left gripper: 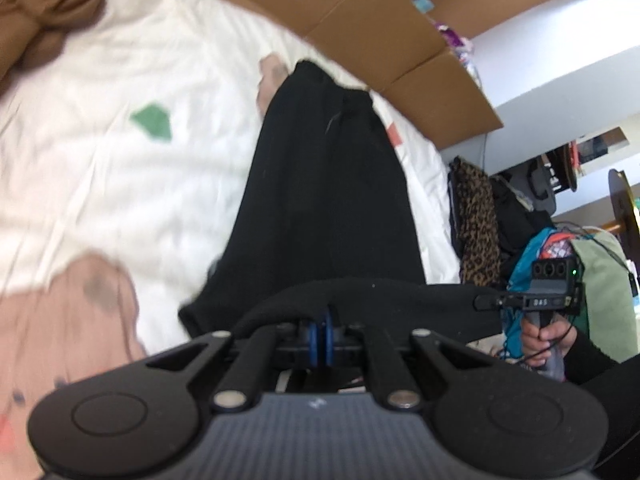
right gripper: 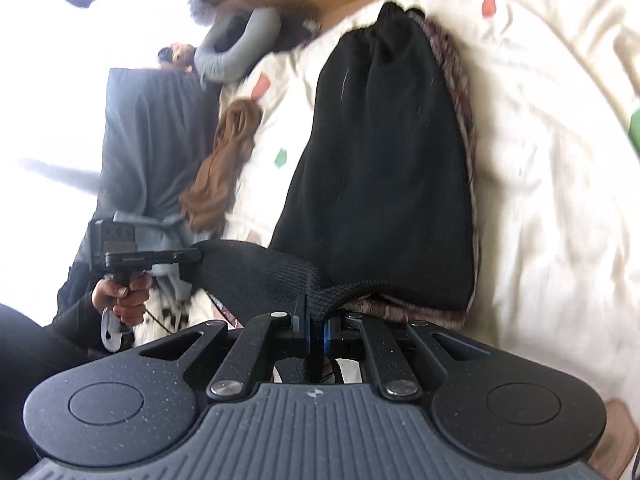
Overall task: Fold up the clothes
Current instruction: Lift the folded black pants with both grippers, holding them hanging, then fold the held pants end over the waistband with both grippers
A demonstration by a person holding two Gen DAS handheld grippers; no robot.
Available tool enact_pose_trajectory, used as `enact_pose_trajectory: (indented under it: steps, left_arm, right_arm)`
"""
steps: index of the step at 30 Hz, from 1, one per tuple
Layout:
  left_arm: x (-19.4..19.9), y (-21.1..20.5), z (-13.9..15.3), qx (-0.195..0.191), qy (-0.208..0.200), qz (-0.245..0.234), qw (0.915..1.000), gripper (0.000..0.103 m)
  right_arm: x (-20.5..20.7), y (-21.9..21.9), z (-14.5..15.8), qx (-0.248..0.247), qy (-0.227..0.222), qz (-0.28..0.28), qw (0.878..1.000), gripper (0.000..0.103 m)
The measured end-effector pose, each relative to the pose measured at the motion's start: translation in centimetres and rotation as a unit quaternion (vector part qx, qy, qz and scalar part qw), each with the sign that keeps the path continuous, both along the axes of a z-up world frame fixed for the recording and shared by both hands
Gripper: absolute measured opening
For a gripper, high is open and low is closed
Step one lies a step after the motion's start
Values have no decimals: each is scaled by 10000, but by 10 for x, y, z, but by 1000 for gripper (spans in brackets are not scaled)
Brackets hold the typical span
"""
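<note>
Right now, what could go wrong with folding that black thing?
1. Both grippers pinch only the near edge of the black garment: left gripper, right gripper. It could slip out of the jaws.
2. A patterned cloth lies underneath and may drag along.
3. The brown garment nearby could snag.

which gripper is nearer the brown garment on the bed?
Left. The brown garment lies bunched far off to the left gripper's own side; the right gripper is across the black garment, whose near edge both clamp.
</note>
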State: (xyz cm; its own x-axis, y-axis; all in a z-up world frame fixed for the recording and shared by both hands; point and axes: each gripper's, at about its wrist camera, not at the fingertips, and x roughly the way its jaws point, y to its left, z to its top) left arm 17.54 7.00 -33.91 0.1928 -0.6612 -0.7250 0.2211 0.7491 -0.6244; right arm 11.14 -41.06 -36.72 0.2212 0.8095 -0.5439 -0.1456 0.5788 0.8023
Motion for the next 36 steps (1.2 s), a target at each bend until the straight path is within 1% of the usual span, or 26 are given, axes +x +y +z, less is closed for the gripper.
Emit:
enact_pose_trajectory:
  steps: [6, 10, 15, 20, 28, 36]
  left_arm:
    - [32, -10, 7, 200, -421, -7, 9989, 4]
    - [46, -16, 4, 350, -570, 101, 9977, 4]
    - [62, -20, -1, 399, -753, 278, 9960, 4]
    - [78, -26, -1, 528, -974, 270, 9935, 4]
    - [106, -37, -10, 683, -1168, 272, 9904, 4]
    - [125, -46, -28, 883, -1173, 248, 9889, 4]
  right_arm:
    - [30, 0, 5, -129, -303, -203, 9993, 4]
    - [49, 4, 7, -250, -513, -257, 9980, 4]
    - [67, 3, 8, -467, -692, -345, 9959, 4]
    - [82, 5, 10, -699, -840, -417, 9931, 4]
    - [108, 7, 4, -996, -892, -594, 9892, 5]
    - [127, 7, -9, -1223, -843, -656, 9867, 5]
